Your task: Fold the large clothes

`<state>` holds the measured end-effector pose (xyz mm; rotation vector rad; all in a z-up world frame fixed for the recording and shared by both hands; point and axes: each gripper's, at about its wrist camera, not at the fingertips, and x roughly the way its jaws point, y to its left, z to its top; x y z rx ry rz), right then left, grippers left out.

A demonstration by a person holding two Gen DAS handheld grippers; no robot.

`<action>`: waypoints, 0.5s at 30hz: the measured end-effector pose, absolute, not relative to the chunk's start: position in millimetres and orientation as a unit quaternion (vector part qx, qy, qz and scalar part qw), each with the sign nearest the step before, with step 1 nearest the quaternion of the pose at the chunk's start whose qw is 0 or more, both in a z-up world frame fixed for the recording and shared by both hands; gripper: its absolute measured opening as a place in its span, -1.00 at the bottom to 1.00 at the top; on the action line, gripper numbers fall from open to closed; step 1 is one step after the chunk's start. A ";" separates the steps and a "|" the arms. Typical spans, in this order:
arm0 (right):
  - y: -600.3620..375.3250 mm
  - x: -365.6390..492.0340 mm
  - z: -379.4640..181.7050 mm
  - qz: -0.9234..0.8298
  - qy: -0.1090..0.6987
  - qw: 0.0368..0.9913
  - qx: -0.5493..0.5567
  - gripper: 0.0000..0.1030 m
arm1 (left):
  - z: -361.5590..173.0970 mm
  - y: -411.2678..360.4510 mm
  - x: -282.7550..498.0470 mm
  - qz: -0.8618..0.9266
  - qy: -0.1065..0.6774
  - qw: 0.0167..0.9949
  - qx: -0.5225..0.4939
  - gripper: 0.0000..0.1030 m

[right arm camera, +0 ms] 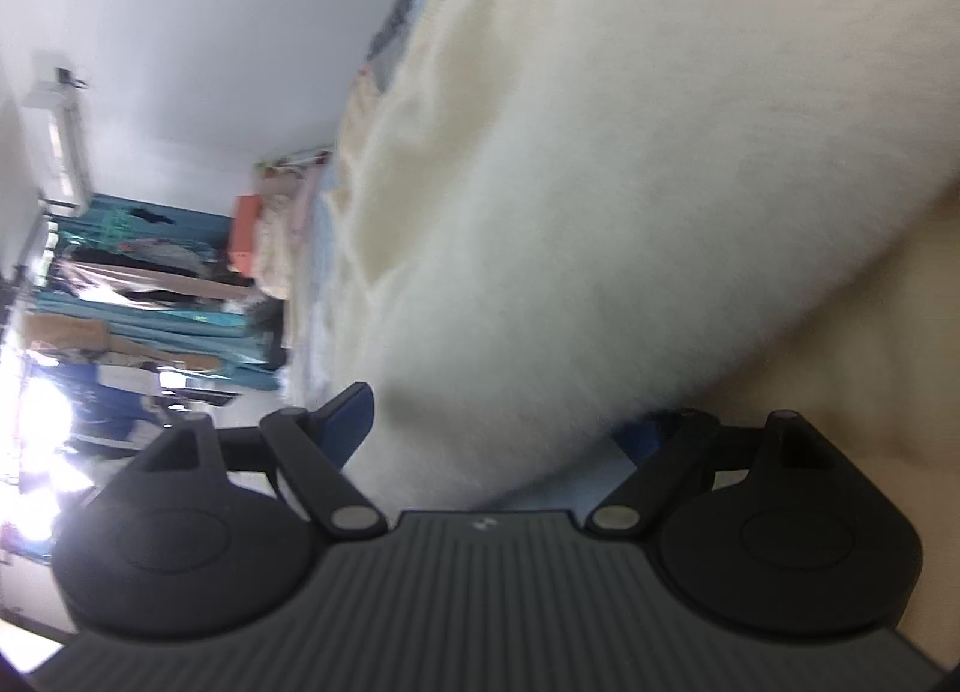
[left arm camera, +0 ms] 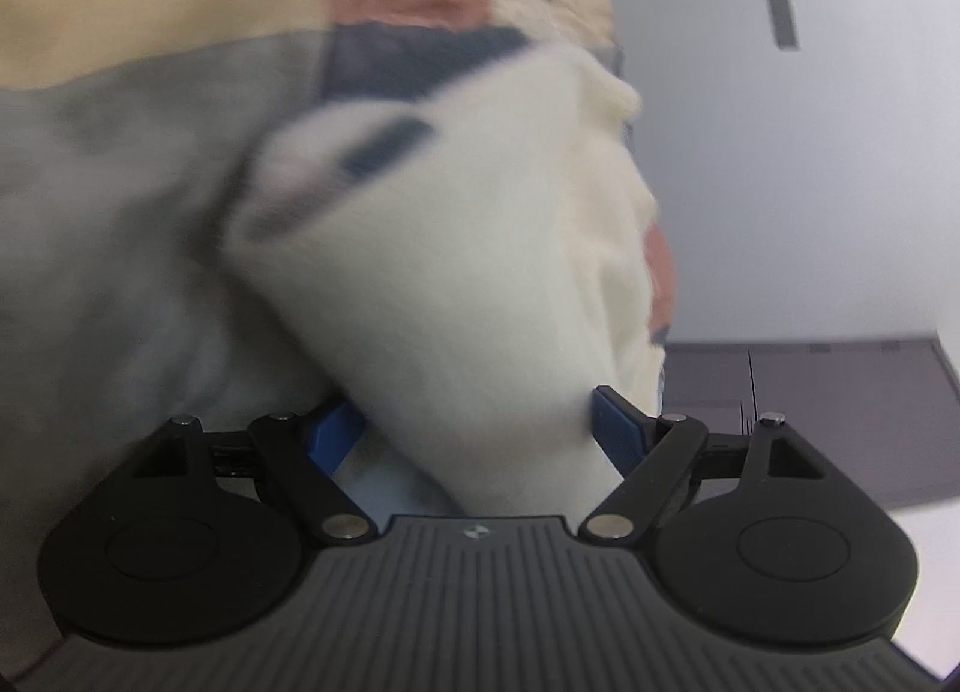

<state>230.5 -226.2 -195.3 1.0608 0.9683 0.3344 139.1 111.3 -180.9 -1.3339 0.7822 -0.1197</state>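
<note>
A cream, fluffy garment fills the middle of the left wrist view, bunched into a thick roll with a dark label near its far end. It runs down between the blue fingers of my left gripper, whose jaws stand wide and do not squeeze it. In the right wrist view the same furry garment crosses from the upper right down between the fingers of my right gripper, which is also wide open. The cloth hides both grippers' fingertips.
Under the garment lies a patchwork quilt of grey, cream, pink and navy patches. A white wall and a dark cabinet are to the right. A clothes rack, an air conditioner and pale bedding show in the right wrist view.
</note>
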 end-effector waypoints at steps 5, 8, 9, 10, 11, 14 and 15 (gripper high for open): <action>-247.8 222.7 -188.3 0.073 0.414 0.770 0.480 0.68 | -193.3 119.5 144.6 -0.058 0.339 0.683 -0.644 0.61; -268.8 216.5 -196.0 0.026 0.393 0.756 0.523 0.63 | -193.5 118.8 151.8 -0.058 0.343 0.687 -0.637 0.52; -275.3 214.4 -199.0 0.011 0.386 0.751 0.535 0.63 | -193.1 117.8 154.7 -0.056 0.346 0.692 -0.631 0.47; -280.5 213.8 -201.0 0.003 0.382 0.747 0.544 0.63 | -194.5 118.3 155.0 -0.052 0.347 0.694 -0.629 0.38; -283.0 214.0 -201.6 -0.002 0.382 0.744 0.548 0.63 | -195.2 118.6 156.9 -0.050 0.347 0.694 -0.629 0.29; -284.0 219.1 -197.1 -0.012 0.378 0.755 0.536 0.63 | -191.1 119.6 160.4 -0.046 0.347 0.708 -0.613 -0.01; -282.8 220.5 -196.1 -0.015 0.376 0.758 0.533 0.63 | -188.5 119.4 159.3 -0.047 0.346 0.715 -0.606 -0.07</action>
